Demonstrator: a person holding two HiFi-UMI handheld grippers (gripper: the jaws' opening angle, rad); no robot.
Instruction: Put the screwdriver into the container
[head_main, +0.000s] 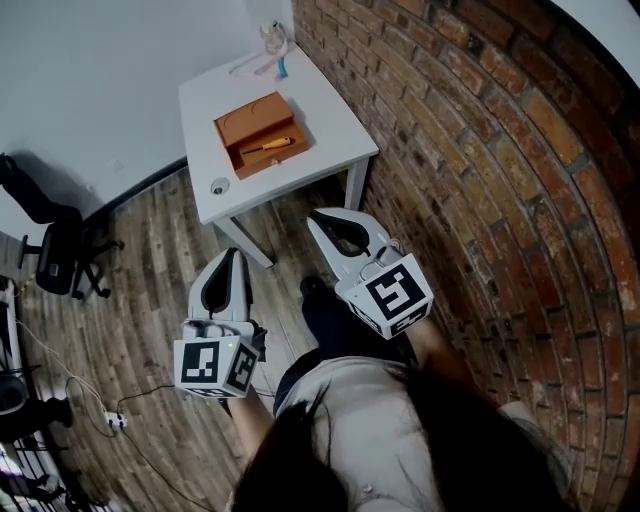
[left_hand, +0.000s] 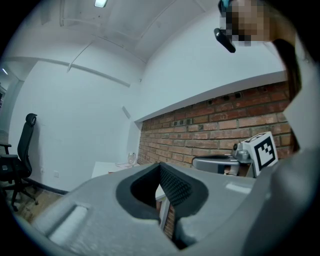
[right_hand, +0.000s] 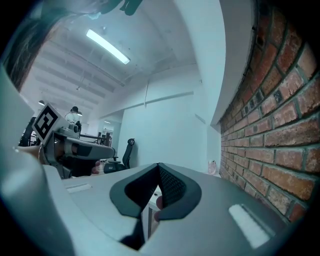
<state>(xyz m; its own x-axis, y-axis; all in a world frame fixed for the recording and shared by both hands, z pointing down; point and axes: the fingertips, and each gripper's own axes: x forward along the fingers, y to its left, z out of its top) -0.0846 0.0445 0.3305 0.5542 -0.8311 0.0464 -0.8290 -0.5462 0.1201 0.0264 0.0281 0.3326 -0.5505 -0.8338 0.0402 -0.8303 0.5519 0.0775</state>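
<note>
The screwdriver (head_main: 268, 146), with an orange-yellow handle, lies inside the brown open container (head_main: 228, 135) on the white table (head_main: 320, 110). Both grippers hang well short of the table, close to the person's body over the wooden floor. My left gripper (head_main: 236, 252) points toward the table's near edge, jaws shut with nothing between them (left_hand: 161, 167). To its right, my right gripper (head_main: 315, 215) is also shut and empty (right_hand: 159, 167). In the left gripper view the table (left_hand: 107, 167) shows far ahead.
A small round object (head_main: 219, 186) sits at the table's near left corner; a glass (head_main: 270, 35) and a blue item (head_main: 282, 68) stand at the back. A brick wall (head_main: 480, 150) runs along the right. A black office chair (head_main: 55, 250) and floor cables (head_main: 115, 422) lie left.
</note>
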